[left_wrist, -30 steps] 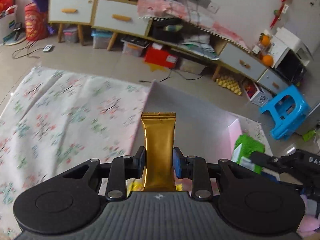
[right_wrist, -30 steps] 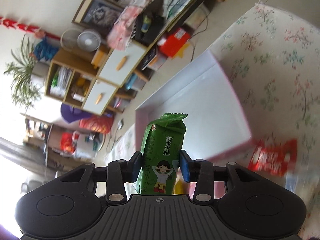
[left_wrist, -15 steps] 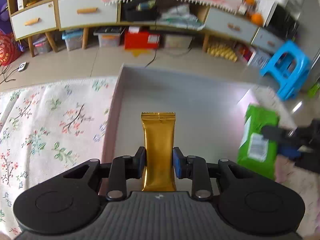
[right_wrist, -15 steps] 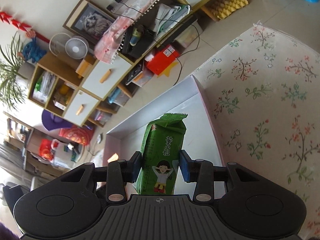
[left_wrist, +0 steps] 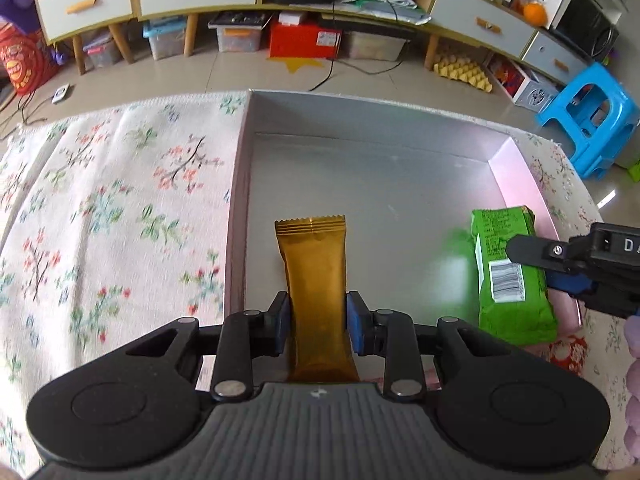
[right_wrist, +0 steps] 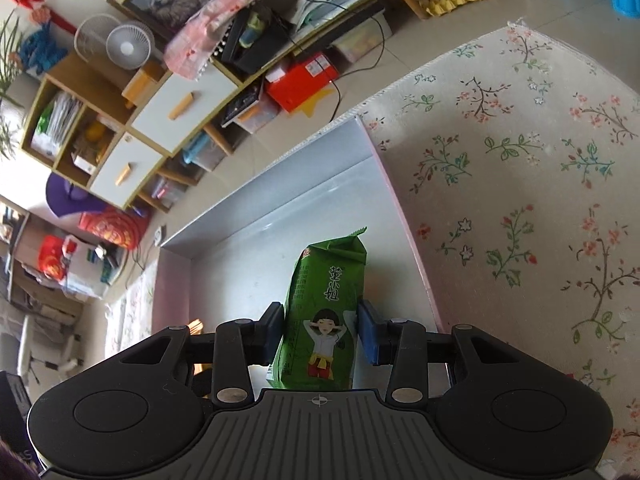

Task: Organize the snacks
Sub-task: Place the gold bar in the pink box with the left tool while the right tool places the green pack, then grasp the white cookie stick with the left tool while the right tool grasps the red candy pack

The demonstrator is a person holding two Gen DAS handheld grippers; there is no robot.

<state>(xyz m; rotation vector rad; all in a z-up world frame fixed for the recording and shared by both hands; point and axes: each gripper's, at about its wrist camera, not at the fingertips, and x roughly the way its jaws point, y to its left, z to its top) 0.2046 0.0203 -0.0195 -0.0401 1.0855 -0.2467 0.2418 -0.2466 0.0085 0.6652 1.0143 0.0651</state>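
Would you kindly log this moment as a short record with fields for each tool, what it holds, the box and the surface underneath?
left tool: shut on gold sachet, held over the left part of the box
right tool: shut on green snack pack, held over the right part of the box
box: shallow, open, grey inside; no snack seen lying in it
surface: floral cloth, on both sides of the box
background: blue stool on the floor
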